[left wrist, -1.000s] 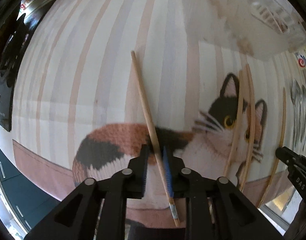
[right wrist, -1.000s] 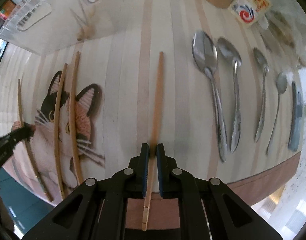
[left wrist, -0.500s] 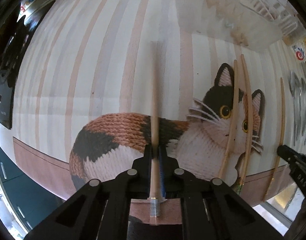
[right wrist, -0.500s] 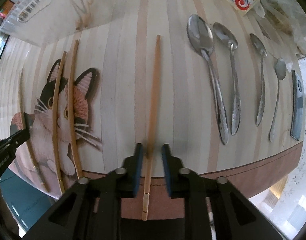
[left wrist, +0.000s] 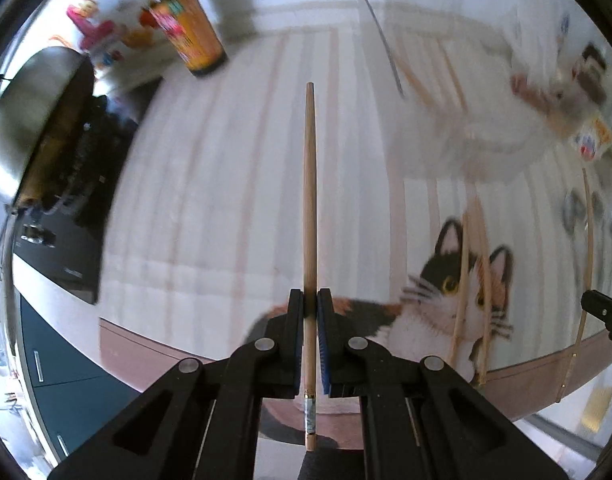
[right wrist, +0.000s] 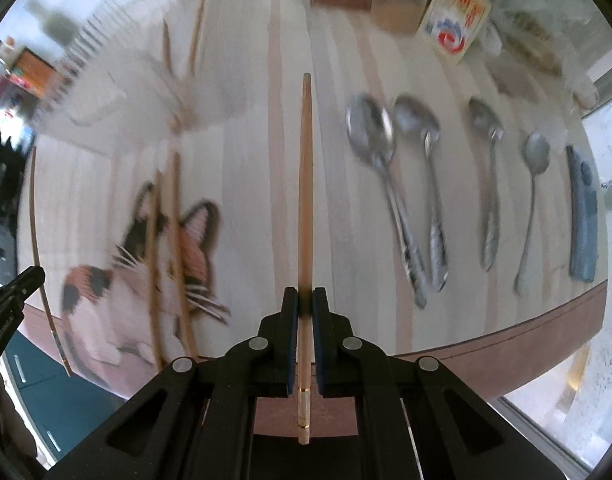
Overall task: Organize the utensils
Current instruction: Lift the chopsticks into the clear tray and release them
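My left gripper (left wrist: 310,300) is shut on a wooden chopstick (left wrist: 309,184), which hangs lifted above the striped cat-print mat (left wrist: 210,200). In the right wrist view my right gripper (right wrist: 305,300) is shut on a second wooden chopstick (right wrist: 305,184), also raised off the mat. Two more chopsticks (right wrist: 166,256) lie side by side across the cat picture. Several metal spoons (right wrist: 390,184) lie in a row on the right of the mat. A clear plastic utensil holder (left wrist: 466,128) with chopsticks in it lies at the back.
A steel pot (left wrist: 30,120) on a black hob is at far left, with an orange cup (left wrist: 190,36) behind the mat. A blue-grey flat tool (right wrist: 584,216) lies right of the spoons. Boxes and jars (right wrist: 454,28) stand at the back right. The mat's brown front edge (right wrist: 486,344) is close.
Both grippers closed on their chopsticks and rose off the mat with them. The left chopstick swung from slanted to straight between the pads, and both views tilted toward the back of the counter.
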The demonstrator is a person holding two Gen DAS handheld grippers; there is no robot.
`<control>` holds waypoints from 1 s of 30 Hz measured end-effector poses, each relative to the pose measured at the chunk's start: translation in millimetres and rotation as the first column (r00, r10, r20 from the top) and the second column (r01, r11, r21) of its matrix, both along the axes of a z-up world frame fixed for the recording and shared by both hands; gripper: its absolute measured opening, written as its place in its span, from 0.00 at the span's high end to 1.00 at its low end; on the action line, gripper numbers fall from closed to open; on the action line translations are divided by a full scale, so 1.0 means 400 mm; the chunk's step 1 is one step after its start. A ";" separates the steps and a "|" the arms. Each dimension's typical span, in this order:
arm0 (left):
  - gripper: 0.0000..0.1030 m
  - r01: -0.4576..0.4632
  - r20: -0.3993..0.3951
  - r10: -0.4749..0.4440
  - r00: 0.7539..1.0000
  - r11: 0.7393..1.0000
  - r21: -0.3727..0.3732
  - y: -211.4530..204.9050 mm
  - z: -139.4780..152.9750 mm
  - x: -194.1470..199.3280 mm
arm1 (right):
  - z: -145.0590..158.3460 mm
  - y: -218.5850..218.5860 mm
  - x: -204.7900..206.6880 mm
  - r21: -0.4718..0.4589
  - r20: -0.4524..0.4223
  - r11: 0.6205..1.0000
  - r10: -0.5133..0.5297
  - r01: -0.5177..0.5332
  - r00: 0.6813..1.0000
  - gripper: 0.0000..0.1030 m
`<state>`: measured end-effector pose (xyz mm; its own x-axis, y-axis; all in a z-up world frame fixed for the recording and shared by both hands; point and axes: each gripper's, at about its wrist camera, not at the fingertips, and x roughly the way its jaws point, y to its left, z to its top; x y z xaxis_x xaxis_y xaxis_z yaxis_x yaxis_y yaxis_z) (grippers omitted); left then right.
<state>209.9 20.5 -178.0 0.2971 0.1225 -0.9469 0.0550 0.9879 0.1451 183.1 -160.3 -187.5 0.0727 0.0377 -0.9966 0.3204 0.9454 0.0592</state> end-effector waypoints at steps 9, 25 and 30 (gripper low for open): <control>0.96 0.014 0.169 0.002 0.986 0.996 -0.093 0.064 0.198 0.133 | 0.237 -0.033 0.155 0.099 0.185 0.994 0.020 -0.038 0.983 0.93; 0.96 0.094 -0.009 -0.100 0.995 0.962 -0.256 -0.135 0.201 0.539 | 0.182 -0.005 0.657 0.192 0.165 0.979 0.042 -0.073 0.985 0.93; 0.96 0.082 -0.109 -0.116 0.987 0.957 -0.278 -0.146 0.130 0.594 | 0.119 -0.001 0.714 0.195 0.114 0.978 0.048 -0.069 0.992 0.93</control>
